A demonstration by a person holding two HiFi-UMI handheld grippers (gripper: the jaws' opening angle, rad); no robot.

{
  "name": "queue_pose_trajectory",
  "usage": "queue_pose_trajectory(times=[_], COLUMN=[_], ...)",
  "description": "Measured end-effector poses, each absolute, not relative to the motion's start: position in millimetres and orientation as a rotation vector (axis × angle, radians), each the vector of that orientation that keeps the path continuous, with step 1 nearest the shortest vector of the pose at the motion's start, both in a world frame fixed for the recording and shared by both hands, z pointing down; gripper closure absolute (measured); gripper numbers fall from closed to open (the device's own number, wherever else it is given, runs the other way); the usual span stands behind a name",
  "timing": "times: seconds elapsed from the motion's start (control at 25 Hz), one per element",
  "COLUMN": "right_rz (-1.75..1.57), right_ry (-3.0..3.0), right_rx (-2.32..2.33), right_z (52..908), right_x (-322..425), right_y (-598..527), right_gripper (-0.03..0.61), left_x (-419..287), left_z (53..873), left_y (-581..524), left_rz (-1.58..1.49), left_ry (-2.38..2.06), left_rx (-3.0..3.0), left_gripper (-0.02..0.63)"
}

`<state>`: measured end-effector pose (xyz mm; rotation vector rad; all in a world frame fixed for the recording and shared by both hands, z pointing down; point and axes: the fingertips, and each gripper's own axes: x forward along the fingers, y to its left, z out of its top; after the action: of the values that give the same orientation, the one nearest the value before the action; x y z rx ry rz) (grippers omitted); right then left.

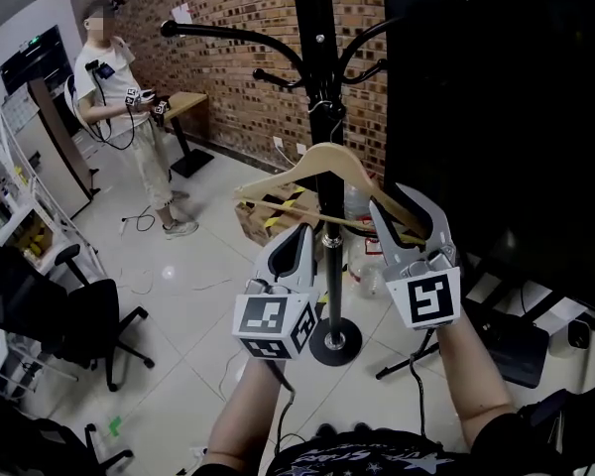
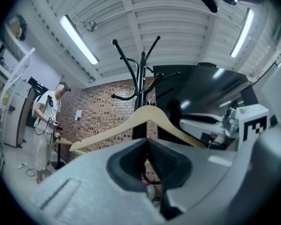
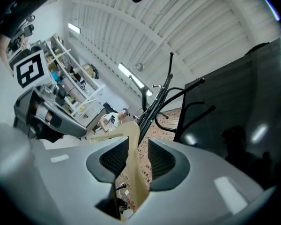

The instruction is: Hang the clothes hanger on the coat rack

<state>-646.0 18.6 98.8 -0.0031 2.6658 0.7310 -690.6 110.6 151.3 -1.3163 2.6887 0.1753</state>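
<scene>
Wooden hanger (image 1: pixel 327 159) appears to hang by its hook from a low peg close against the pole of the coat rack (image 1: pixel 315 38). Right gripper (image 3: pixel 138 150): jaws apart, one hanger arm between the pads, not pinched. Left gripper (image 1: pixel 299 238): clenched on nothing, just below the hanger. Judgement: the hanger is hung. Draw the right gripper straight back with its pads clear of the wood, or the hook may drag off the peg.

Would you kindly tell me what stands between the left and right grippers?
In the head view, the coat rack's pole stands between the left gripper and the right gripper.
</scene>
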Motion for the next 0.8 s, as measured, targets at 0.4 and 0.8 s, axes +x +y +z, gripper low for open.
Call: queue_pose_trajectory(times=[0.4,0.8], right_rz=[0.511,0.448], right_ry=[2.664,2.812], right_rx=[-0.003,0.005], right_z=[102,151], right_x=[-589,-590], right_y=[37,50], right_gripper=[0.519,0.572], left_x=[-654,-645], left_z=[136,189], left_y=[126,126], left_rz=[0.188,0.131], left_ry=[2.626,2.735], left_rx=[-1.306,-1.299], left_gripper=[0.609,0.609])
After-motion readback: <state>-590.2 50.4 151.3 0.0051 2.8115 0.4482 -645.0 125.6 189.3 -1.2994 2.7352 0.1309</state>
